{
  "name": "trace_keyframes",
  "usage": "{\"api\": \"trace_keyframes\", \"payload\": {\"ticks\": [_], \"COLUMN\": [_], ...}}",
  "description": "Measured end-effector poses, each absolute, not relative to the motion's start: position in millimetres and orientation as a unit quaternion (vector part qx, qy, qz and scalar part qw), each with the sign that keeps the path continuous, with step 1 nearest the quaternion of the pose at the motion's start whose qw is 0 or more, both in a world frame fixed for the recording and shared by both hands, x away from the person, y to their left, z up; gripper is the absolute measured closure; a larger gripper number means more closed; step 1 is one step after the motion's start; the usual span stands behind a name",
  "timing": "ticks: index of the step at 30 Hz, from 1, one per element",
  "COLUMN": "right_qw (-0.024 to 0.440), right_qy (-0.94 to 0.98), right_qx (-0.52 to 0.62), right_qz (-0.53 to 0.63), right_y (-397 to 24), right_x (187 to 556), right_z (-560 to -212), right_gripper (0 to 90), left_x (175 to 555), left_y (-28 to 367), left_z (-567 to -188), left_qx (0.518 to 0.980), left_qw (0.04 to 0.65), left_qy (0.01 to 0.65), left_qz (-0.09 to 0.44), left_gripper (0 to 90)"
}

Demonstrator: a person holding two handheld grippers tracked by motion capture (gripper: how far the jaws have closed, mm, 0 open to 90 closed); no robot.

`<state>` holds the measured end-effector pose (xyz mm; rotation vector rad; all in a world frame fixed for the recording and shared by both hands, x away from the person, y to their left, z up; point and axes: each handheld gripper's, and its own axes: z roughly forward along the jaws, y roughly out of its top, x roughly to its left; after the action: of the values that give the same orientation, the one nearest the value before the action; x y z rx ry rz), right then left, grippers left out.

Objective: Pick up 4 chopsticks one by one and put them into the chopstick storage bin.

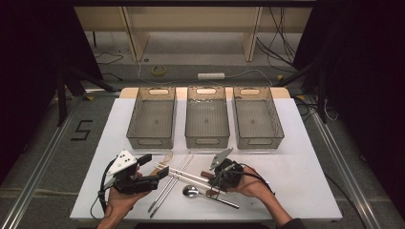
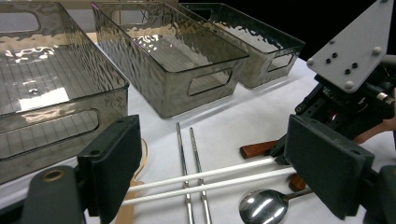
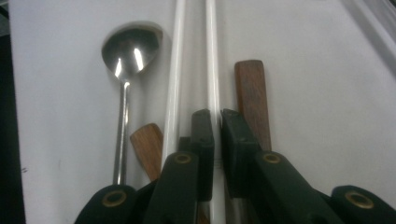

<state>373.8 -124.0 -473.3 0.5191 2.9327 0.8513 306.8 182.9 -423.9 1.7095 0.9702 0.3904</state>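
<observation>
Right gripper (image 1: 216, 172) is clamped on one white chopstick (image 3: 212, 70) low on the surface (image 1: 296, 186).
High view: left gripper (image 1: 154, 168) is spread. Left gripper view: both white chopsticks cross metal ones (image 2: 183, 154). Right gripper view: a level lift is advised, sparing its twin.

White chopsticks (image 3: 212, 70), silver spoon (image 3: 130, 49)

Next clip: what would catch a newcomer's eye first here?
Three empty smoked-plastic bins stand in a row at the table's far side. Nearer, cutlery lies scattered: crossed steel and white chopsticks and a metal spoon. The right hand-held gripper is shut on one white chopstick; the left hand-held gripper stands open.
</observation>
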Motion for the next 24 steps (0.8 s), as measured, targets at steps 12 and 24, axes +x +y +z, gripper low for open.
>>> {"api": "trace_keyframes", "payload": {"ticks": [12, 24], "right_qw": [0.036, 0.038], "right_qy": [0.945, 0.947], "right_qx": [0.146, 0.143], "right_qz": [0.29, 0.286], "right_y": [-125, -126], "right_x": [374, 375], "right_z": [-456, -443], "right_gripper": [84.7, 84.7], "left_x": [319, 352], "left_y": [169, 129], "left_z": [-430, -446], "left_qx": [0.77, 0.869], "left_qw": [0.494, 0.384], "left_qy": [0.377, 0.277], "left_qz": [0.142, 0.142], "left_gripper": [18.9, 24.3]}}
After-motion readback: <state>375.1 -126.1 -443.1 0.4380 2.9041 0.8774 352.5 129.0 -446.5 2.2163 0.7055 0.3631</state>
